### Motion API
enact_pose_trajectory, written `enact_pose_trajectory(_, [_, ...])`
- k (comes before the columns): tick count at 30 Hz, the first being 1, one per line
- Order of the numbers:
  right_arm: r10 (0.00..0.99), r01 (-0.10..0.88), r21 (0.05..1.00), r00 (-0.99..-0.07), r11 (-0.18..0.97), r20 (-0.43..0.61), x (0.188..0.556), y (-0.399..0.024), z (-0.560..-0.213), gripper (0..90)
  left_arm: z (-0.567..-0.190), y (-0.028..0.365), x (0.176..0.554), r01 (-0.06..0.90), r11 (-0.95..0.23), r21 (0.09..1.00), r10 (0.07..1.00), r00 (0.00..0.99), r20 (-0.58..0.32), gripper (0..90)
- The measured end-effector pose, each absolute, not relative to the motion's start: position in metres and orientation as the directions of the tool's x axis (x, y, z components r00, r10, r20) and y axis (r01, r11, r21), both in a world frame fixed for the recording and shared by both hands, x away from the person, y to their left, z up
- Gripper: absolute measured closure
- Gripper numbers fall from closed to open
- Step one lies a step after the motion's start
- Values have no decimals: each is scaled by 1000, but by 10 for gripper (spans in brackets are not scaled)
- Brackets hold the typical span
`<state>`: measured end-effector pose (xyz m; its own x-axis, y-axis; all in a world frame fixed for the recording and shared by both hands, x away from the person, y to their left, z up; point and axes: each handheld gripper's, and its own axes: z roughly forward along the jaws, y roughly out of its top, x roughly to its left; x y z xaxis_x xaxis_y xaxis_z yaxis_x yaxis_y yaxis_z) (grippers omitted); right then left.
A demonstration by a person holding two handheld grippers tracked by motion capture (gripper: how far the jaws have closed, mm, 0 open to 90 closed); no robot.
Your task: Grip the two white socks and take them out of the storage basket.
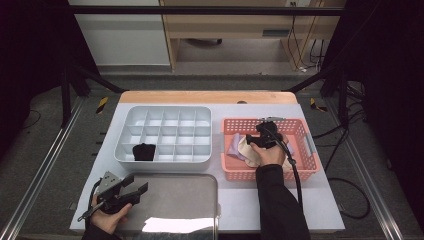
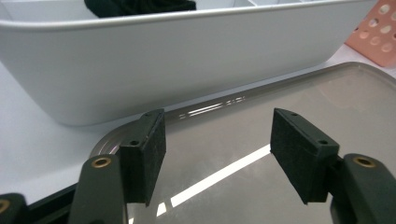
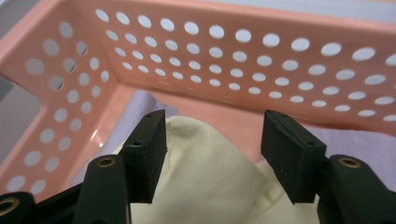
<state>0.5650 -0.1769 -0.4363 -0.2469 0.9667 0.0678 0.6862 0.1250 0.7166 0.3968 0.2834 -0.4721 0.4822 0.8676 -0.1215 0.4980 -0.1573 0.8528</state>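
Right gripper (image 1: 263, 131) down inside the pink basket (image 1: 305, 131) at the table's right side, jaws spread wide, nothing clamped. Cream cloth (image 3: 205, 186) bunched directly beneath and between the pads (image 3: 149, 158), not pinched. Lilac cloth (image 3: 140, 109) under the cream one, peeking out toward the basket's far-left corner. Left gripper (image 1: 137, 187) at the near left, over the metal tray (image 2: 233, 154), jaws wide apart and empty. White divided organizer (image 1: 127, 135) just beyond the tray, a black item (image 1: 144, 151) in a near-left compartment.
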Motion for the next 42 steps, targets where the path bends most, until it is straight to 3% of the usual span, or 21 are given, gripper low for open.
enact_pose_trajectory(5, [968,703,701,-241,120,75,566,-177,-439,402,-472,284,397,535,-170,827,883,455,-113,371])
enact_pose_trajectory(8, [966,715,689,-245,120,86,568,-177,-441,452,-471,286,397,542,-160,825,892,437,-114,382])
enact_pose_trajectory(18, [955,732,672,-268,118,124,569,-177,-442,764,-470,289,397,563,-117,818,908,395,-142,348])
enact_pose_trajectory(21, [953,720,686,-271,106,137,568,-177,-439,822,-470,290,396,566,-113,817,909,391,-146,348])
enact_pose_trajectory(42, [920,489,871,-359,45,154,531,-190,-367,860,-470,285,396,573,-133,808,897,417,-148,325])
